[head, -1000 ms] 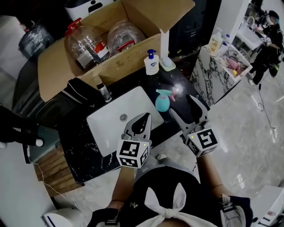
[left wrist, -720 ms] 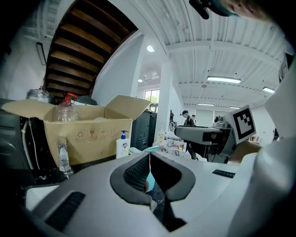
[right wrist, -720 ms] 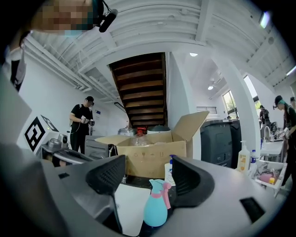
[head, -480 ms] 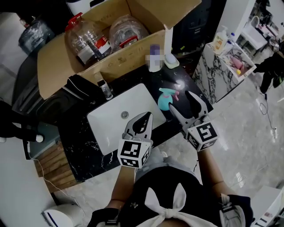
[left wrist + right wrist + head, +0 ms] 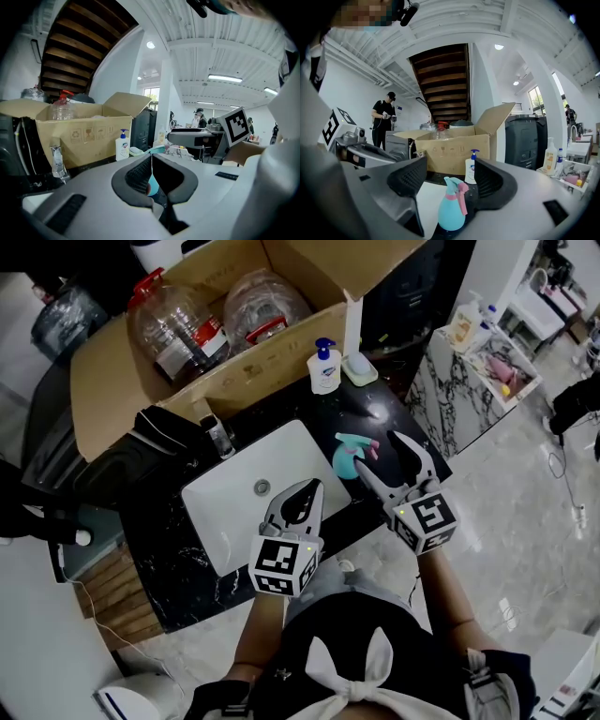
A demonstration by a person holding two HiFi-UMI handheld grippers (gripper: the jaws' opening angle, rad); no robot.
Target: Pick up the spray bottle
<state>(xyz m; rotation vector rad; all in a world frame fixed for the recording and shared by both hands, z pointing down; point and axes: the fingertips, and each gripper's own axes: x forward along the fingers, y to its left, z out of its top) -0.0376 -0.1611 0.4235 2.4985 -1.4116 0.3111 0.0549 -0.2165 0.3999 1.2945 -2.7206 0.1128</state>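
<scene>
The teal spray bottle (image 5: 347, 457) with a pink trigger stands upright on the black counter at the right edge of the white sink (image 5: 234, 507). My right gripper (image 5: 380, 454) is open, and its jaws reach toward the bottle from the near right. In the right gripper view the spray bottle (image 5: 451, 210) stands between the two open jaws of the right gripper (image 5: 450, 182), touching neither. My left gripper (image 5: 300, 494) hangs over the sink's front with jaws closed together. In the left gripper view the left gripper (image 5: 151, 173) is shut with nothing held.
A white soap pump bottle (image 5: 323, 367) and a soap dish (image 5: 359, 369) stand behind the spray bottle, before a large cardboard box (image 5: 225, 324) of plastic jugs. A tap (image 5: 217, 433) rises at the sink's back left. A marble side table (image 5: 469, 362) stands right.
My right gripper has moved forward and a little left toward the spray bottle, which now stands between its jaws. The left gripper has stayed over the sink.
</scene>
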